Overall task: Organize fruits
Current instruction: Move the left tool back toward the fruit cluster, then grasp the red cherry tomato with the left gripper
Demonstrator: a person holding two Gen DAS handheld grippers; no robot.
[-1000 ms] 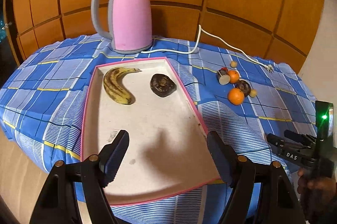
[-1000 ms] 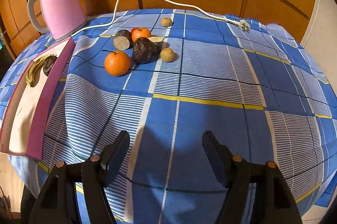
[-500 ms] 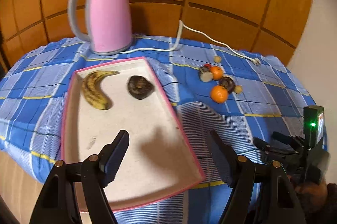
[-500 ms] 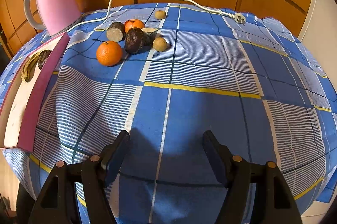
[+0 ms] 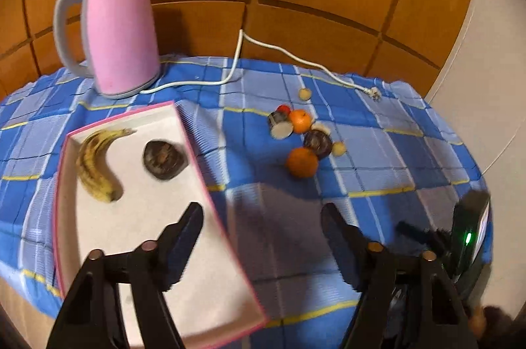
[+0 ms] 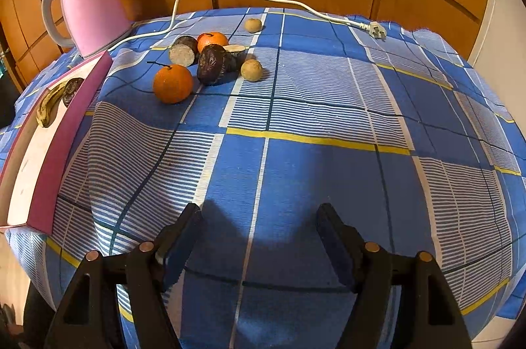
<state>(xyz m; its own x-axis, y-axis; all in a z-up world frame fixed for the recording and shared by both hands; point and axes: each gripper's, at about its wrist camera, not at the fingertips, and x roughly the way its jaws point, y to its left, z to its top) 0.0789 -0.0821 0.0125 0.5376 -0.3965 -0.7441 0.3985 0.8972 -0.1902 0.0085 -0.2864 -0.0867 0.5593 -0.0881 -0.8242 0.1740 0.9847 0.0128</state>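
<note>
— wood panelling behind, checked blue cloth [image 6: 328,105] over the table. where's the fruit?

— a banana [image 5: 93,163] and a dark fruit [image 5: 162,159] lie in the pink-rimmed tray [image 5: 210,290] on the left. the rest is loose, far centre: the near orange [image 6: 172,83], another dark fruit [image 6: 212,64], small tan ones.

— and the grippers?

— left gripper [image 5: 261,242] and right gripper [image 6: 258,239] both hover with fingers apart, holding nothing, probably ready to fetch the loose pile.

— kettle [image 5: 120,32]?

— far left, clear of the tray.

Pink kettle [image 5: 120,30], blue-checked cloth [image 6: 328,105]
</note>
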